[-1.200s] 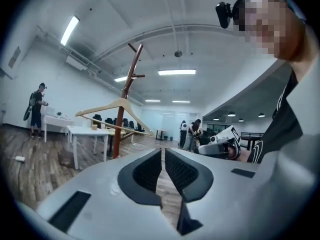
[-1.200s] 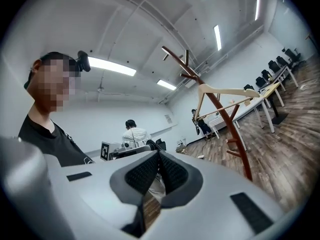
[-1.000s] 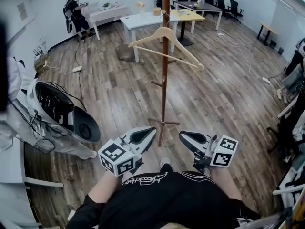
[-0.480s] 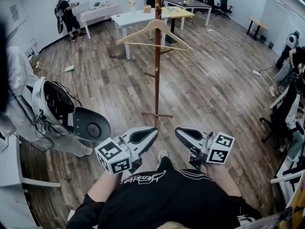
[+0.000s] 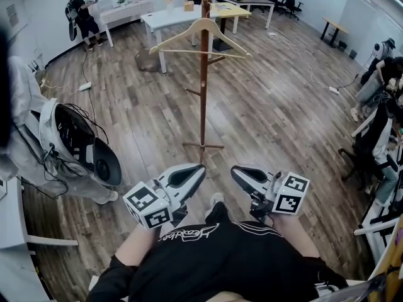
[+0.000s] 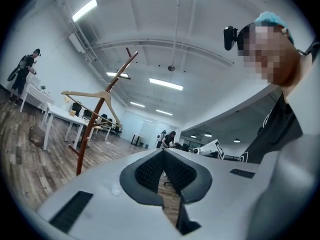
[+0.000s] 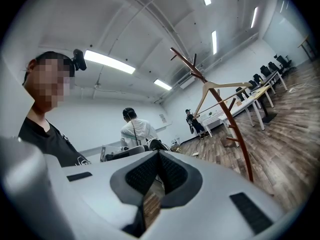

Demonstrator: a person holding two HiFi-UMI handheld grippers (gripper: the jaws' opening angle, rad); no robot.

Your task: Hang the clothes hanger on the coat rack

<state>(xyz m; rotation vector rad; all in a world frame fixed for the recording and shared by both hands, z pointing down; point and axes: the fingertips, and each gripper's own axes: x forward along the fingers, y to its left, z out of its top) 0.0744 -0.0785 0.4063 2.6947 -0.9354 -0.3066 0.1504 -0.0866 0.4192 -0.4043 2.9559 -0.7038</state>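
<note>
Hanger [image 5: 200,38] settles level on the coat rack [image 5: 203,93], tilt gone; left gripper [image 5: 201,167] and right gripper [image 5: 232,169] sit closed, empty; task likely done.

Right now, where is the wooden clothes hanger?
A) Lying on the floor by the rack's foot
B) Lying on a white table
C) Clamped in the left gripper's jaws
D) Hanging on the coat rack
D: the clothes hanger hangs high on the coat rack, while the left gripper and right gripper are shut and empty near the person's body.
</note>
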